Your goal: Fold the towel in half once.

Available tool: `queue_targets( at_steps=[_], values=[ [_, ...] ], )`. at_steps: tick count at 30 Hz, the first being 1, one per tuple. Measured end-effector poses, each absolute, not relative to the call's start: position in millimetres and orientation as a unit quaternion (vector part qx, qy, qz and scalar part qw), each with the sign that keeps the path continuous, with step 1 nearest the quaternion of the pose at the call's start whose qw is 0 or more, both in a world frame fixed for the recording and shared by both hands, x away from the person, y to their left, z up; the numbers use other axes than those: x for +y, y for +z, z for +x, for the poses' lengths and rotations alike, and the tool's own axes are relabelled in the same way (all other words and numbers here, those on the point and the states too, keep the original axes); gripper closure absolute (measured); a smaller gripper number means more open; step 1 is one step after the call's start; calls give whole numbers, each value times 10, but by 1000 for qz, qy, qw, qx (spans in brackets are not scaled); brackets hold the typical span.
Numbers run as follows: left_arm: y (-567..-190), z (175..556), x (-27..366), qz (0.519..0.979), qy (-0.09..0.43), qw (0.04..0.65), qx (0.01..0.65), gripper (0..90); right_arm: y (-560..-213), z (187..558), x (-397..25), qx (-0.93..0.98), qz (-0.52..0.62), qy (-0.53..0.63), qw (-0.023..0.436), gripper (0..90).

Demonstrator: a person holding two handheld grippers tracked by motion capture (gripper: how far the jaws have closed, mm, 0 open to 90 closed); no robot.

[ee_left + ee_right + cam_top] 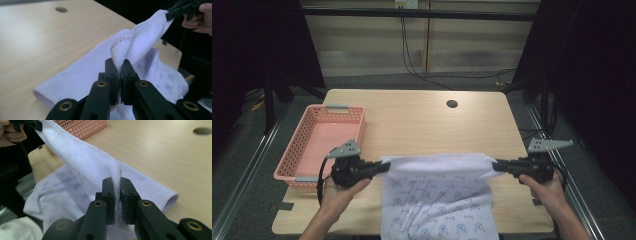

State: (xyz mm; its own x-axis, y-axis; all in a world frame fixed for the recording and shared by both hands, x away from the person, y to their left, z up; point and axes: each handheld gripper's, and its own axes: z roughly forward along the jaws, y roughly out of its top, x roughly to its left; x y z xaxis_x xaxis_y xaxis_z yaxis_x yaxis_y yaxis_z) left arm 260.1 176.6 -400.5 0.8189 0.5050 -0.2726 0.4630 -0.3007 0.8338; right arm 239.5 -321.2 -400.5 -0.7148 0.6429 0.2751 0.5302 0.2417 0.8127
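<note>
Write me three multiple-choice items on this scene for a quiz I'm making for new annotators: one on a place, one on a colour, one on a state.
1. Where is the basket?
A. at the table's left side
B. at its right edge
C. on the floor

2. What colour is the basket?
A. blue
B. pink
C. green

3. How is the white towel held?
A. lying loose, untouched
B. pinched by one gripper
C. pinched by both grippers

Answers: 1 A, it sits left of the towel on the table. 2 B, its mesh walls are pink. 3 C, the left gripper and the right gripper each clamp an upper corner.
</note>
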Motion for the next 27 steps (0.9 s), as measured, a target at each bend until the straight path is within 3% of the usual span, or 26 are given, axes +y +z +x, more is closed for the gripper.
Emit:
queue_targets(
  at_steps=[4, 11, 17, 27],
  values=[
    [-4315, 2393, 1769, 814, -9, 484, 319, 864, -4339, 2131, -3136, 795, 383, 469, 24, 834],
    [-4775, 2277, 1766, 836, -49, 425, 342, 863, -4705, 2008, -3022, 814, 395, 425, -16, 835],
    [-4925, 2400, 1629, 857, -58, 378, 345, 863, -4829, 2016, -2911, 834, 400, 380, -22, 836],
    [-4949, 2663, 1553, 853, -25, 379, 359, 868, -4931, 2169, -2909, 829, 425, 363, -17, 848]
  ],
)
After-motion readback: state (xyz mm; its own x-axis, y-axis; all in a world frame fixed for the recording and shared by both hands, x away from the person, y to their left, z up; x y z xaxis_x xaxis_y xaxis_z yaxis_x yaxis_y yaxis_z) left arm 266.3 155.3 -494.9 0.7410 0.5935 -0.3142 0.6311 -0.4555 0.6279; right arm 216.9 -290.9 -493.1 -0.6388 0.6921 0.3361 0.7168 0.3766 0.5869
